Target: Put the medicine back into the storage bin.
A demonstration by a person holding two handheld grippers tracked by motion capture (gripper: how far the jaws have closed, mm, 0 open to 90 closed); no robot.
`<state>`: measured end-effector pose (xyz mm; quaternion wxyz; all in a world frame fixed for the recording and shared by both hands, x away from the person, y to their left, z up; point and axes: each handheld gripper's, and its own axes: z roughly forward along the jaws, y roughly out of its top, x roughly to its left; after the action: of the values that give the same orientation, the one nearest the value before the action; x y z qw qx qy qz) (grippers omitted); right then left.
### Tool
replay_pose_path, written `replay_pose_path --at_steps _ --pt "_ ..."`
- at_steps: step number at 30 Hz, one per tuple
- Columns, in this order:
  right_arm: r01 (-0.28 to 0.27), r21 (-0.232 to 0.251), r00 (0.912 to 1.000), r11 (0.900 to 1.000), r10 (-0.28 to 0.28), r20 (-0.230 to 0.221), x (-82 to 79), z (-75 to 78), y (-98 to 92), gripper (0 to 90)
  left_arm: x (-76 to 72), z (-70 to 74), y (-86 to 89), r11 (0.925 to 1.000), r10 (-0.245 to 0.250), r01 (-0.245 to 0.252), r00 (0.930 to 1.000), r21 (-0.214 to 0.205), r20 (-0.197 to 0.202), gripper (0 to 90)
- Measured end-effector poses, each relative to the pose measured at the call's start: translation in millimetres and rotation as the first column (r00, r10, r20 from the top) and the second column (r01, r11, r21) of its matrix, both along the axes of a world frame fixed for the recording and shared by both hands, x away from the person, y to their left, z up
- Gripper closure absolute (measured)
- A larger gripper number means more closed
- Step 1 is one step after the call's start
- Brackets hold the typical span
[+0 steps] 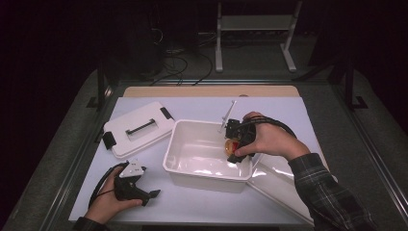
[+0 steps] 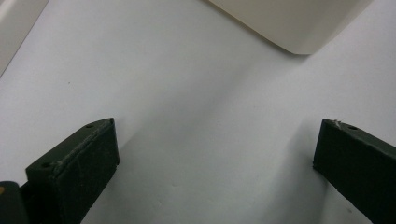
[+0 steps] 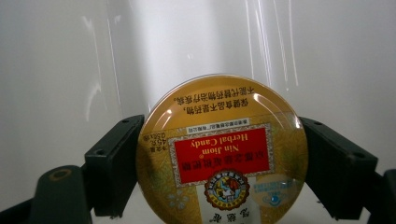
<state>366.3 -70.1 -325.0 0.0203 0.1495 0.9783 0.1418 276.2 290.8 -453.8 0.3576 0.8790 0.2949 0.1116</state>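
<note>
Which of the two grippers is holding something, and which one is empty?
The right gripper holds a round yellow candy tin over the white tub. The left gripper is open and empty, above the white sheet.

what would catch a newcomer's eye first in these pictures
The gold and red herbal candy tin stands out most, clamped in the right gripper over the open white bin at mid table. Next comes the bin's white lid with black handle, lying to the bin's left, and the left gripper open near the table's front edge.
</note>
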Motion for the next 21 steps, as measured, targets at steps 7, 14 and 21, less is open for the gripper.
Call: replay_pose_path --at_steps 7,14,21 --pt "-0.003 -0.009 0.9998 1.0 0.003 0.017 1.0 -0.4 1.7 19.2 0.0 0.0 0.0 1.0 0.0 0.0 1.0 0.0 0.001 0.0" --pt "0.001 -0.019 0.9999 0.9998 0.0 0.016 0.1 -0.9 2.6 19.1 0.0 0.0 0.0 1.0 0.0 0.0 1.0 0.001 0.0 0.0" --pt "-0.001 -0.007 0.9997 1.0 0.001 0.023 -0.1 1.9 2.6 20.0 0.0 0.0 0.0 1.0 0.0 0.0 1.0 0.001 0.0 0.0"
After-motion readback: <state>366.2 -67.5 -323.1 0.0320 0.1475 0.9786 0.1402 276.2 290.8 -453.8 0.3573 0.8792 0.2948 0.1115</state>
